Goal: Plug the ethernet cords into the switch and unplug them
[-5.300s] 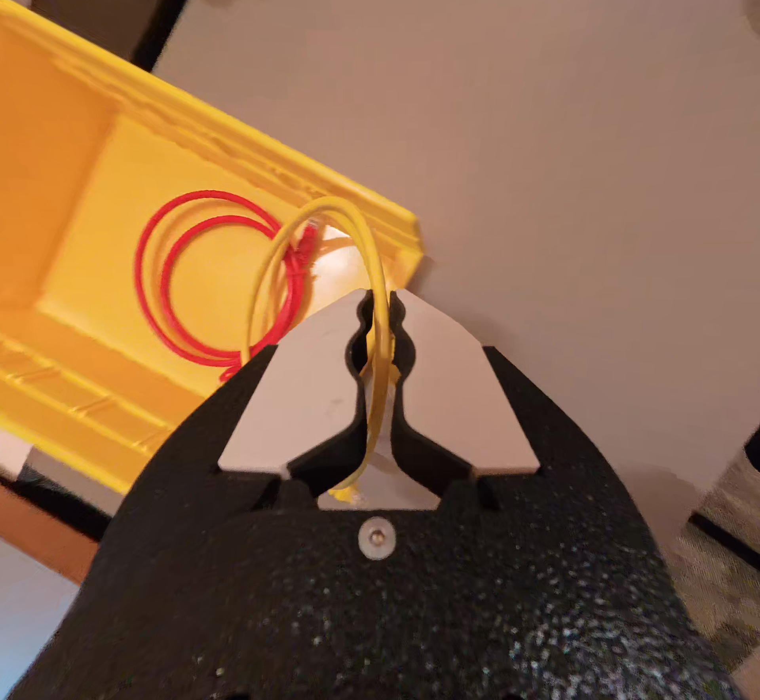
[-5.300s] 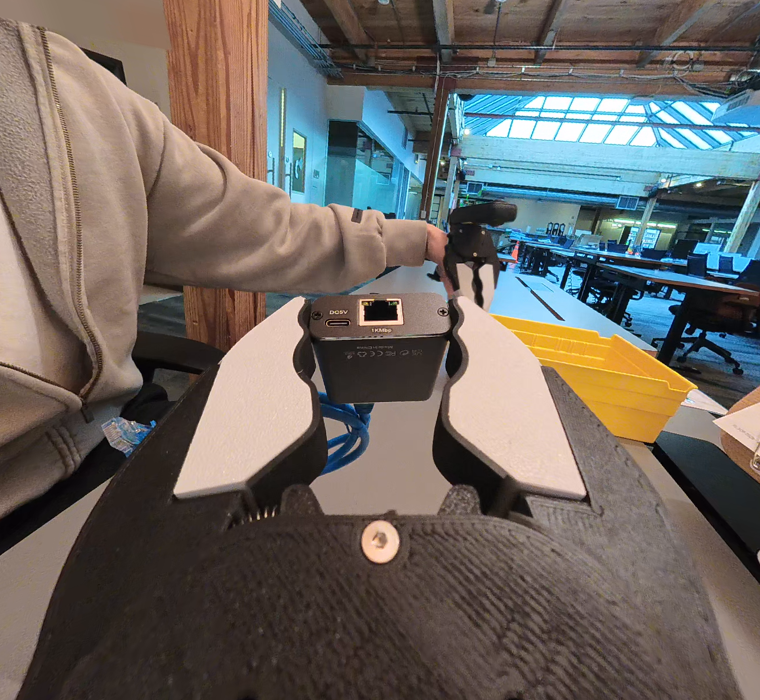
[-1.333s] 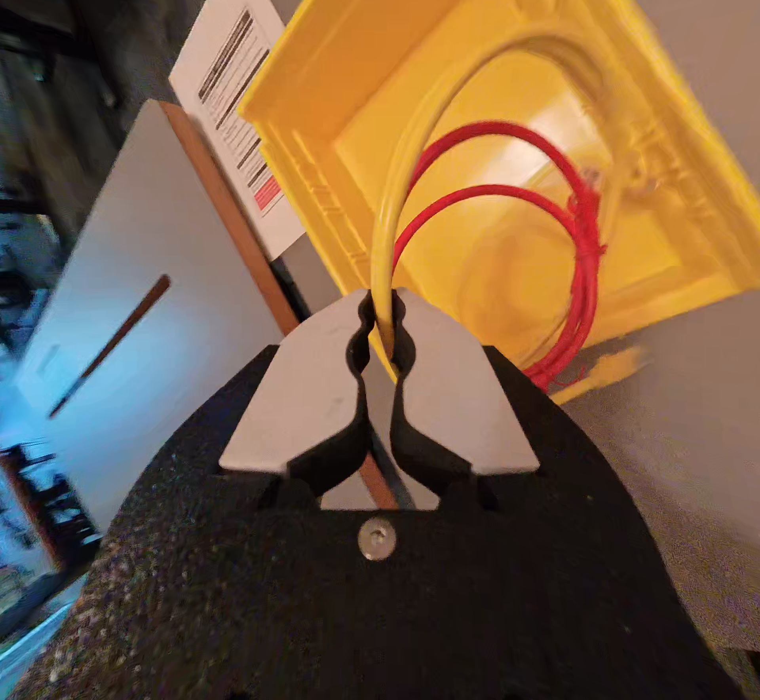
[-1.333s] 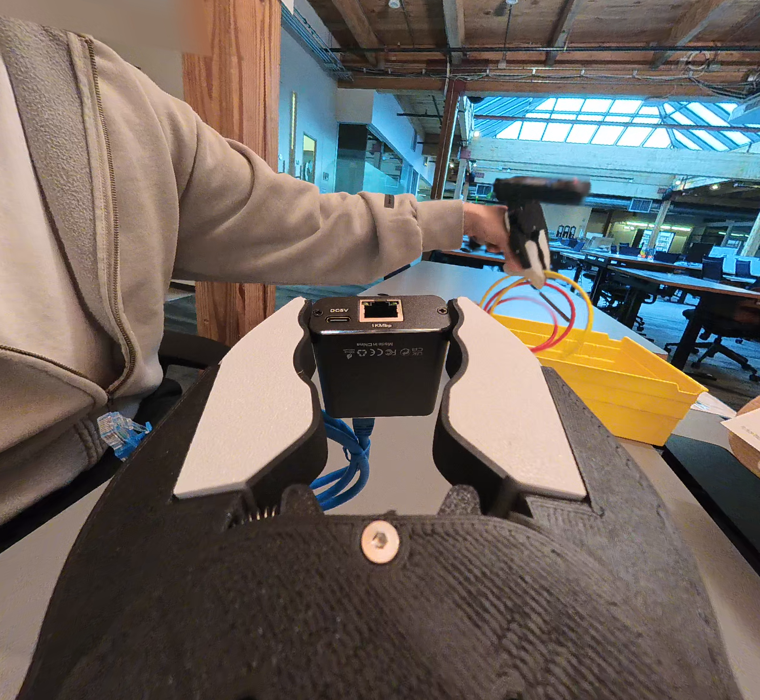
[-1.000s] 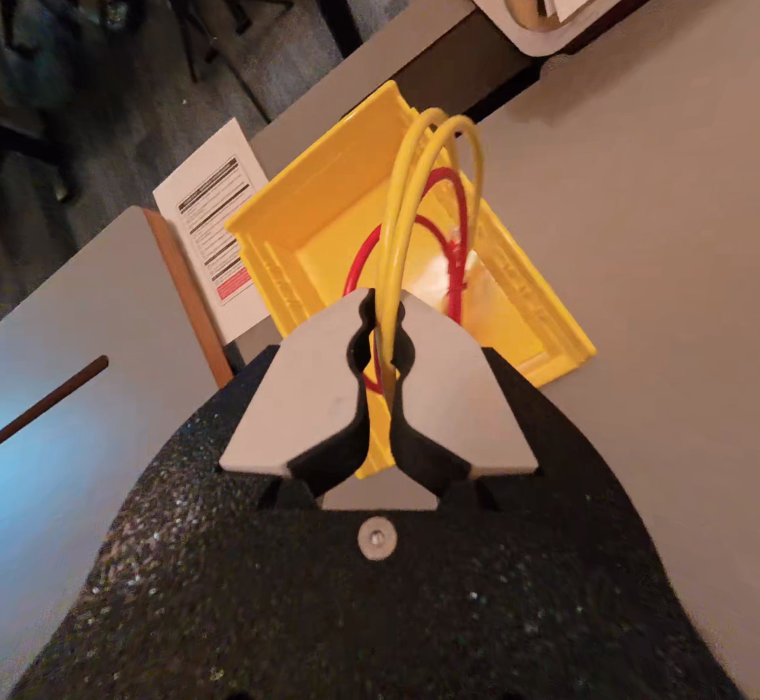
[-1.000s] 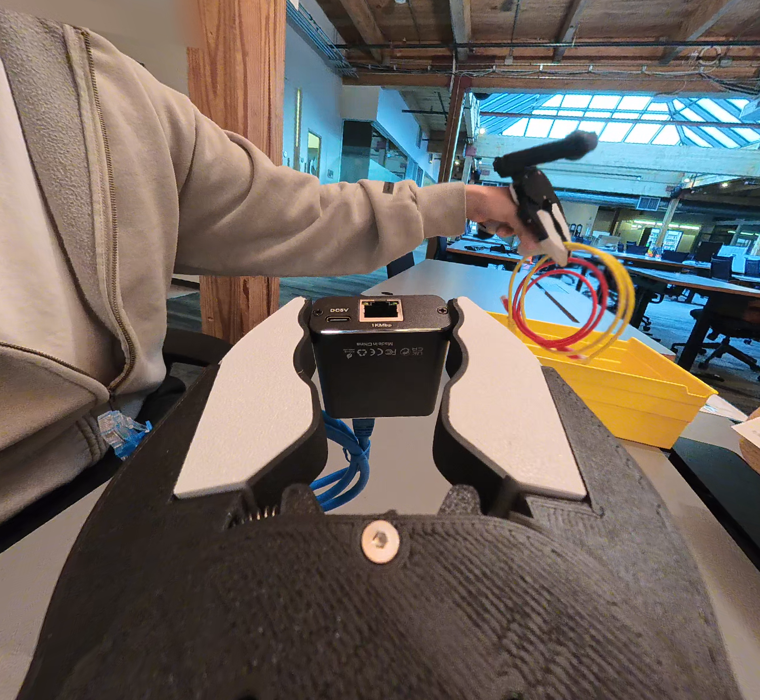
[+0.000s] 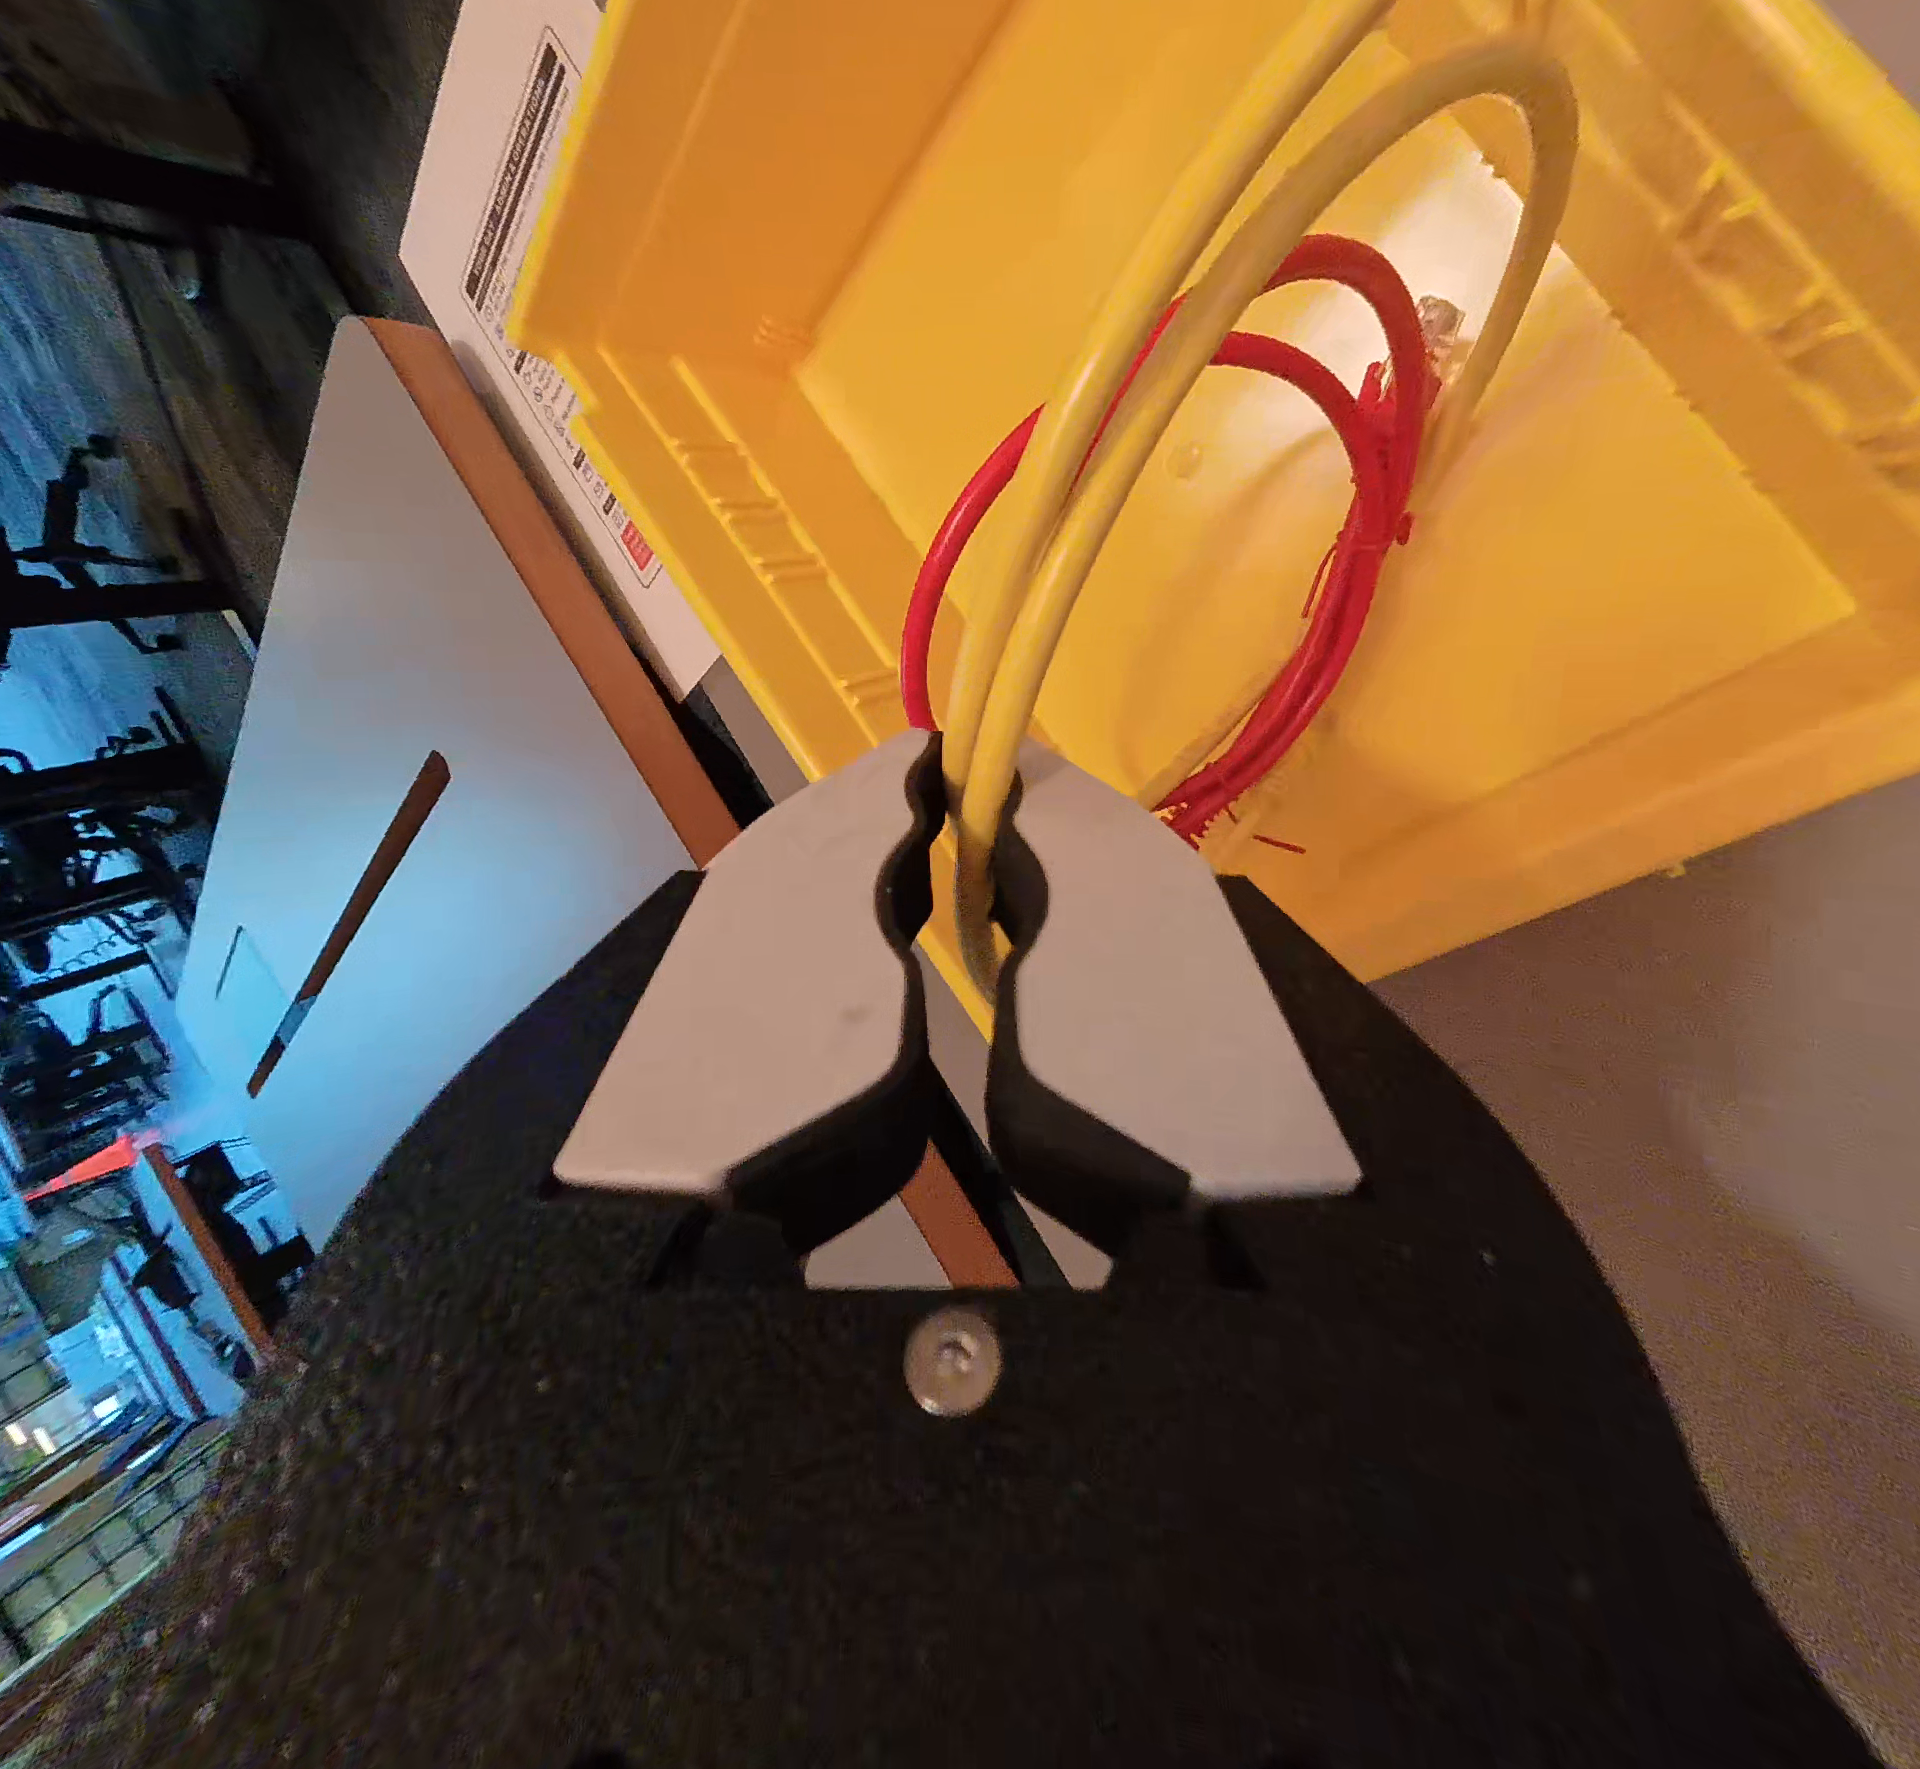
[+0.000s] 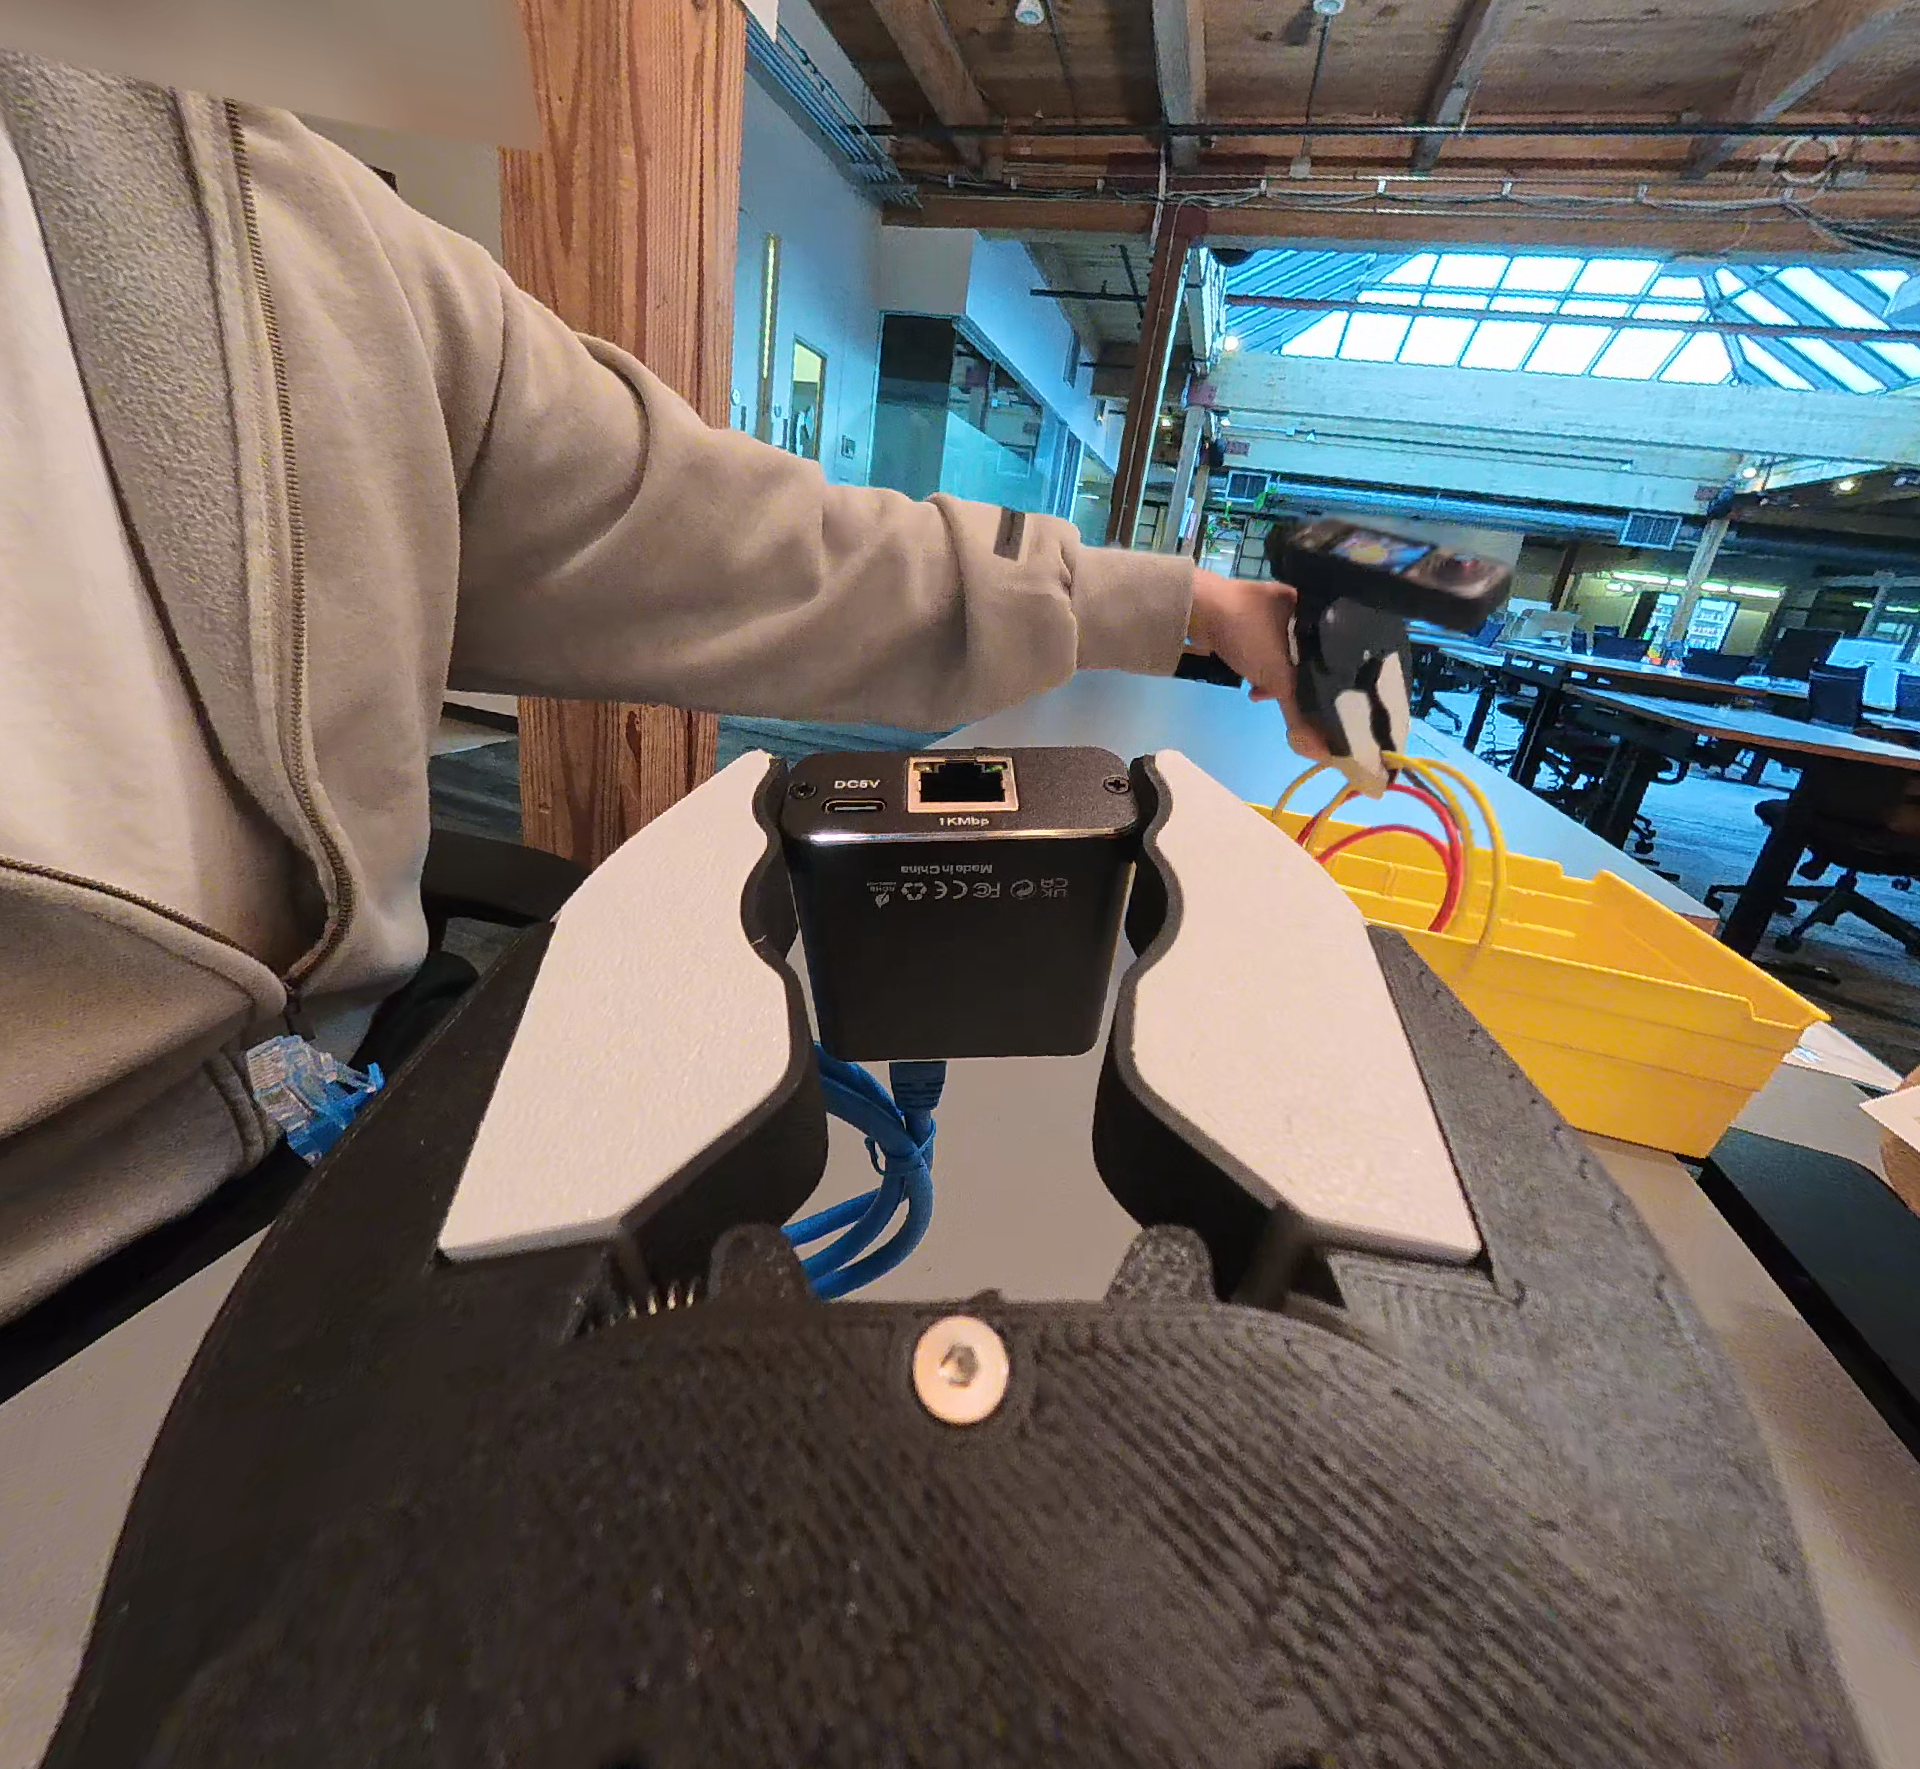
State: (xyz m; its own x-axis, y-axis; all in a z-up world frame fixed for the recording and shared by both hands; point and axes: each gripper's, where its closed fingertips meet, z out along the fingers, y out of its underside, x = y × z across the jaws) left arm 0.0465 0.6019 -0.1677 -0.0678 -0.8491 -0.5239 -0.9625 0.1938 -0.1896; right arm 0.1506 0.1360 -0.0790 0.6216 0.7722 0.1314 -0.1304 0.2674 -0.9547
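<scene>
My left gripper [image 7: 977, 805] is shut on the loops of a yellow ethernet cord [image 7: 1496, 72] over a yellow bin [image 7: 831, 161]. A tied red cord coil [image 7: 1377, 472] hangs tangled with it, inside the bin. In the right wrist view the left gripper [image 8: 1361, 763] holds the yellow cord [image 8: 1491, 846] and red cord [image 8: 1446, 898] low over the bin [image 8: 1621, 1023]. My right gripper [image 8: 961, 774] is shut on the black switch [image 8: 961, 940], whose empty port faces away. A blue cord [image 8: 883, 1179] is plugged into its near side.
The bin stands on a grey table [image 7: 1662, 1096] next to a white printed sheet [image 7: 499, 192]. A person's sleeved arm [image 8: 675, 556] reaches across to the left gripper. A loose blue connector [image 8: 301, 1085] lies by the person's jacket. A wooden post [image 8: 623, 369] stands behind. My hands' fingertips stand some 50 centimeters from each other.
The left gripper has come down from high above the bin, so the yellow and red cords now dip into it. The right gripper and the switch have held still.
</scene>
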